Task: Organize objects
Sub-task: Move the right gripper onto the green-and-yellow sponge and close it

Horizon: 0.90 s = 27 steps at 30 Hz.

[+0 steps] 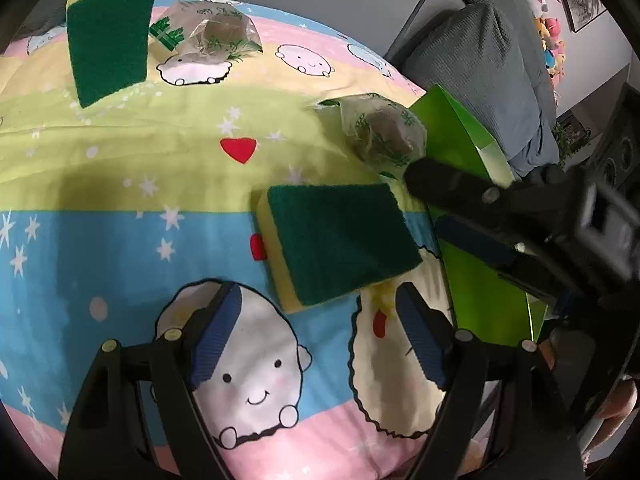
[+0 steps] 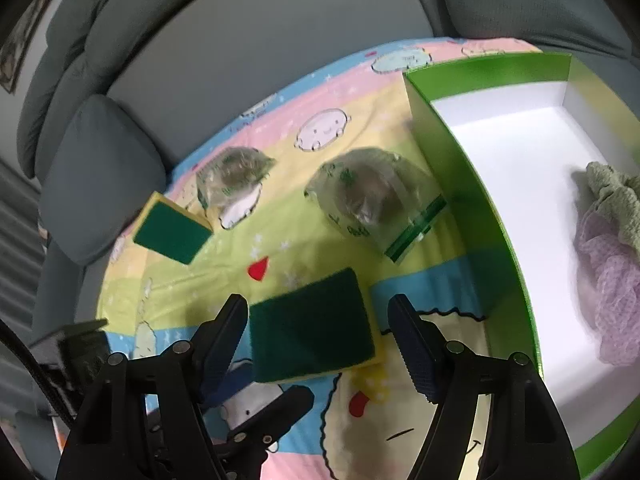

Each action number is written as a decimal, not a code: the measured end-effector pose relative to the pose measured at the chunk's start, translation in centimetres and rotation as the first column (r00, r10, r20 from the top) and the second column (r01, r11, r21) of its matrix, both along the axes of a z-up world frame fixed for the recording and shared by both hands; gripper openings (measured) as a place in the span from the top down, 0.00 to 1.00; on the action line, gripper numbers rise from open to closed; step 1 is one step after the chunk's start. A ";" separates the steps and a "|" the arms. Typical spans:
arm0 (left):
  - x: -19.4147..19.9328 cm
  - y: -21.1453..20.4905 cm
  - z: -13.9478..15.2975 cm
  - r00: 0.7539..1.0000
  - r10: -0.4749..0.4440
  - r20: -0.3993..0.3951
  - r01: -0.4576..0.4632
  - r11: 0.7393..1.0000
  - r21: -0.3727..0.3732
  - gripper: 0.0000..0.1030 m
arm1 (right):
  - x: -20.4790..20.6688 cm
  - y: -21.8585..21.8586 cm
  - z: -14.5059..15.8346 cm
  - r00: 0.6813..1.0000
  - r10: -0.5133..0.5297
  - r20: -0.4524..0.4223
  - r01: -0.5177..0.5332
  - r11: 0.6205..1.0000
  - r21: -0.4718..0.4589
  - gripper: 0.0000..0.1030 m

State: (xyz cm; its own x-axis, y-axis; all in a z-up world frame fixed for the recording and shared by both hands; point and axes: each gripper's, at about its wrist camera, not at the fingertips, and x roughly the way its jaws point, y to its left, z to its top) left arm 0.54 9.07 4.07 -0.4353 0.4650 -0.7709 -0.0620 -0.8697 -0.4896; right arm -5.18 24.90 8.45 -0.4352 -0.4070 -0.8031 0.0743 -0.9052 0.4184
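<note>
A green-and-yellow sponge [image 1: 340, 240] lies on the cartoon-print cloth just ahead of my open, empty left gripper [image 1: 320, 332]. In the right wrist view the same sponge [image 2: 312, 332] lies between the fingers of my open right gripper [image 2: 316, 336], not clamped. A second sponge [image 1: 108, 36] [image 2: 174, 232] lies farther off. Two clear bags holding brown scrubbers lie on the cloth: one [image 1: 384, 132] [image 2: 372, 196] beside the green box, one [image 1: 216, 32] [image 2: 232, 176] farther back. The right gripper's black fingers [image 1: 480, 196] reach in from the right in the left wrist view.
A green box with a white inside [image 2: 480, 216] [image 1: 460, 140] stands at the right; it holds a green knitted cloth [image 2: 616, 192] and a lilac mesh puff [image 2: 612, 280]. A grey sofa with cushions [image 2: 100, 172] surrounds the cloth-covered surface [image 1: 120, 240].
</note>
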 end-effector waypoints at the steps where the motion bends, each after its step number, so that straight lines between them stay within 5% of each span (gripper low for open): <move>1: -0.1 0.0 0.0 1.000 0.004 -0.002 -0.004 1.000 -0.002 0.24 | -0.1 -0.2 -0.2 1.000 0.001 0.003 -0.001 1.000 0.008 0.28; 27: -0.3 -0.3 -0.8 0.999 0.030 -0.029 -0.030 1.000 -0.005 0.33 | -1.3 -2.0 -4.1 0.993 0.060 0.105 -0.063 0.998 0.024 0.30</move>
State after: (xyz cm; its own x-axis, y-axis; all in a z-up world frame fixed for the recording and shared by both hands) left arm 0.20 8.73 3.25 -0.4710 0.4474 -0.7603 -0.0499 -0.8740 -0.4834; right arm -6.49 22.90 4.34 -0.3236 -0.4076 -0.8539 0.0874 -0.9115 0.4020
